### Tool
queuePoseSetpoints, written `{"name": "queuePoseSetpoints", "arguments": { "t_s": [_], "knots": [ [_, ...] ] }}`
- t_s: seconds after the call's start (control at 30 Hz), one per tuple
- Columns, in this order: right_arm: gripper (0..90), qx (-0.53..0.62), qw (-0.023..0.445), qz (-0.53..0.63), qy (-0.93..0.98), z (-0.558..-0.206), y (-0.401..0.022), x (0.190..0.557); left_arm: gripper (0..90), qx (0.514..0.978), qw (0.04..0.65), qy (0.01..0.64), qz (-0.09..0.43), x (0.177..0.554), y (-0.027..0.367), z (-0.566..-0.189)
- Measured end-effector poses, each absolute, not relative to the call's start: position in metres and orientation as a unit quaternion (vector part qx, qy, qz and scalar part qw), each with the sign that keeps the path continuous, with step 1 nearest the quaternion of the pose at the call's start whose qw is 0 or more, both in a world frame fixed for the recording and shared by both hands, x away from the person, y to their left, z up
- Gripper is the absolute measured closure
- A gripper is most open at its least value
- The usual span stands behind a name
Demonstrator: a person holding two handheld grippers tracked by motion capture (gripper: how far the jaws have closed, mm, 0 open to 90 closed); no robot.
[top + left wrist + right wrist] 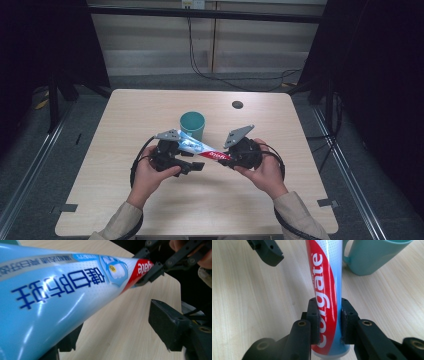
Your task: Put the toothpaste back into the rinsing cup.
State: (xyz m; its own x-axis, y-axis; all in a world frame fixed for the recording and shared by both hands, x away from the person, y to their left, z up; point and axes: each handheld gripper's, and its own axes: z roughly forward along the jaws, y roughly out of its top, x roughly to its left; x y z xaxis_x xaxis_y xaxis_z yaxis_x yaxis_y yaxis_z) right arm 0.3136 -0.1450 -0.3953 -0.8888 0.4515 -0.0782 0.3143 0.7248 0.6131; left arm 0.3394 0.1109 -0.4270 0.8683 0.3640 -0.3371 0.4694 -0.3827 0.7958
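Note:
A blue, white and red toothpaste tube [200,147] hangs above the table between both hand-held grippers. My right gripper [329,315] is shut on its red end near the cap, a jaw pressed on each side of the tube [324,270]. The left gripper view shows the right gripper [147,270] holding that same end. My left gripper [116,327] is open, jaws wide apart, and the wide blue end of the tube [62,290] lies over its left jaw. In the high view the left gripper [192,162] sits under the tube, with the right gripper [227,159] beside it.
A teal cup [192,125] stands upright just behind the grippers, and in the right gripper view the cup [372,257] is close beyond the tube. A small black hole [237,104] marks the light wooden table [150,110] at the far side.

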Motion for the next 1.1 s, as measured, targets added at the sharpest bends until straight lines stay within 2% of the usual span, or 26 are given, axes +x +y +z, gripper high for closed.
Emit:
{"name": "queuePoseSetpoints", "arguments": {
  "t_s": [0.43,0.87,1.1],
  "knots": [
    [73.6,0.221,0.131,0.335,0.906,-0.398,-0.137,0.312,32.0,0.811,0.515,0.273,-0.053,0.344,0.119,-0.419],
    [73.4,0.225,0.119,0.355,0.900,-0.405,-0.126,0.312,30.1,0.795,0.530,0.291,-0.046,0.349,0.121,-0.417],
    [73.2,0.230,0.123,0.352,0.899,-0.406,-0.120,0.312,33.4,0.785,0.537,0.306,-0.053,0.350,0.126,-0.417]
  ]
}}
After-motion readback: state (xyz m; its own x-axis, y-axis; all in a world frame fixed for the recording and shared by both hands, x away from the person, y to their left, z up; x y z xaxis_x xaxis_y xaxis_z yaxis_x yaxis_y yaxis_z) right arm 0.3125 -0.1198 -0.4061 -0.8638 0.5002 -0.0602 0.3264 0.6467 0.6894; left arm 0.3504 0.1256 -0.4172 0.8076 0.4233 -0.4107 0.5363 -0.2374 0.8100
